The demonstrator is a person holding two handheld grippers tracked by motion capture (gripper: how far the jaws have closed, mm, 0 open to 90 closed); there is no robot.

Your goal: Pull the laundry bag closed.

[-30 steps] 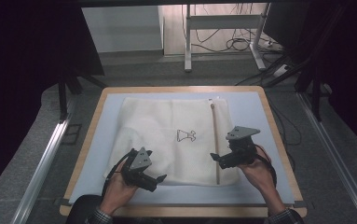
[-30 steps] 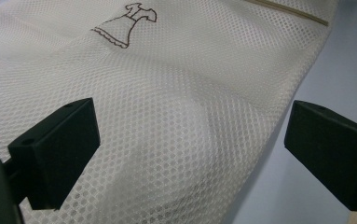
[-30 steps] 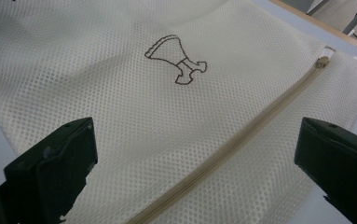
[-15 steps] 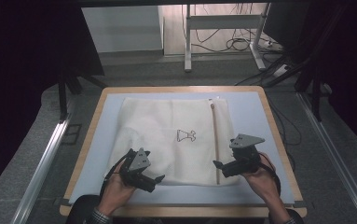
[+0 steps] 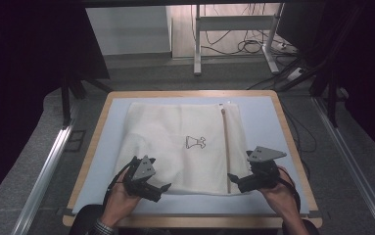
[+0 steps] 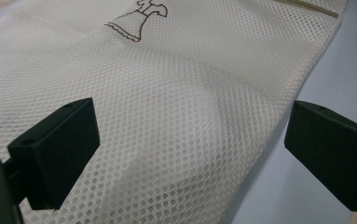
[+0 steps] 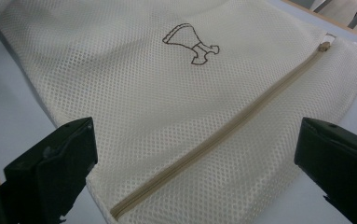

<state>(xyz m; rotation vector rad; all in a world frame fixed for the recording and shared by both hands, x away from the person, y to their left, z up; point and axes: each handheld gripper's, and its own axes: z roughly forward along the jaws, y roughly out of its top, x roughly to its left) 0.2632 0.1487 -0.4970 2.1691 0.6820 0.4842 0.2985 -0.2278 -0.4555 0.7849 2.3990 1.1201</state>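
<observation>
Lying flat on the surface (image 5: 268,115), the mesh laundry bag (image 5: 175,147) looks light, limp and easily snagged. Both the left gripper (image 5: 159,190) and right gripper (image 5: 234,180) hover with fingers wide at its near edge, the likeliest place to pinch.

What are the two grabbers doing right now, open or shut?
Left gripper: open, holding nothing, jaws on either side of the mesh bag's near edge.
Right gripper: open, holding nothing, jaws spread near the bag's zipper end.

Cream mesh bag (image 5: 175,147), brown dress print (image 5: 196,143), tan zipper (image 5: 225,147), pale blue mat (image 5: 266,122)
</observation>
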